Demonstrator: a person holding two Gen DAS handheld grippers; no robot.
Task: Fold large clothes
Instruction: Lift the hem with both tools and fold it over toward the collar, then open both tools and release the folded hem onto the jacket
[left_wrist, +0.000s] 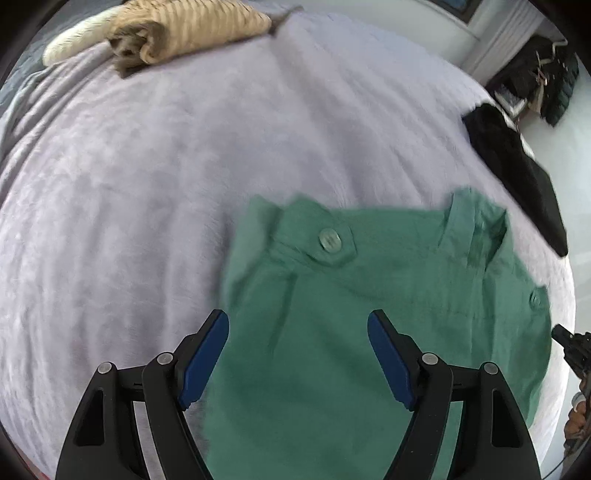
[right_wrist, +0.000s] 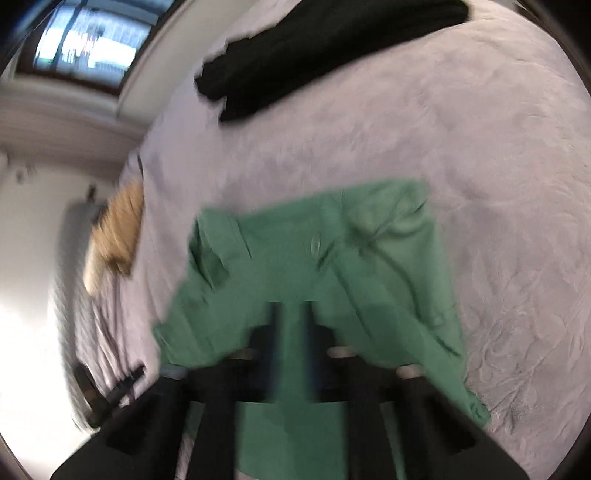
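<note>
Green garment (left_wrist: 369, 295) lies under spread left hand-held gripper (left_wrist: 298, 325).

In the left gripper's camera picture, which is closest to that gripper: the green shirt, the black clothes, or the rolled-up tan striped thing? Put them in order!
1. Green shirt: right under the open left gripper.
2. Black clothes: far right, at the bed's edge.
3. Tan striped roll: top left, at the far end of the bed.

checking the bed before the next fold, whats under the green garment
The green garment lies on the lilac blanket, which shows all around it. Whatever sits directly beneath the cloth is covered and cannot be seen.
</note>
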